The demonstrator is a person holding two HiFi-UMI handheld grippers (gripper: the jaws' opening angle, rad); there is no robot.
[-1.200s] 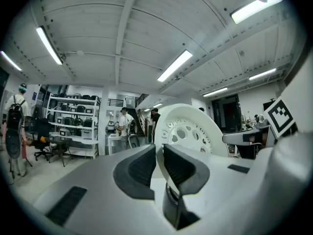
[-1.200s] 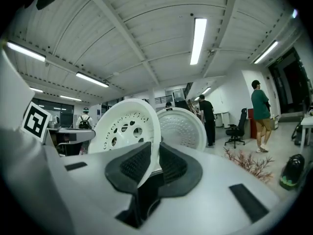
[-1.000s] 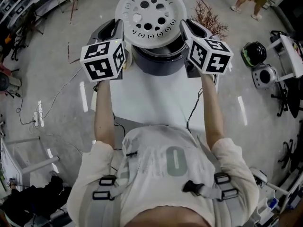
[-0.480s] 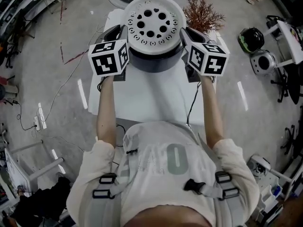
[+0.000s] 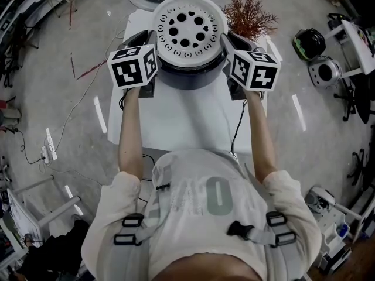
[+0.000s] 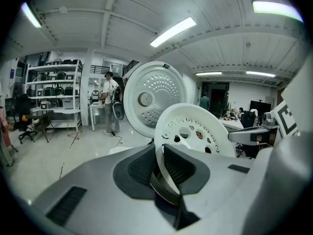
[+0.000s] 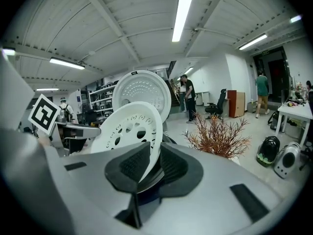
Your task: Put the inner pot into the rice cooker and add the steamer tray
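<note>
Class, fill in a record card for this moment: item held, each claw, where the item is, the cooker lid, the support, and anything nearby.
Item held: white perforated steamer tray
Left claw: shut on the tray's left rim
Right claw: shut on the tray's right rim
Tray position: over the mouth of the grey rice cooker; whether it is seated cannot be told
Lid: open, standing up behind the cooker
Support: white table
Nearby: dried reddish plant, on the right claw's side of the cooker

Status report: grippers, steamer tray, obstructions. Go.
Both shut: left gripper and right gripper on opposite rims of white perforated steamer tray. Tray over dark grey rice cooker, seating unclear. White round lid open; nothing blocking.
</note>
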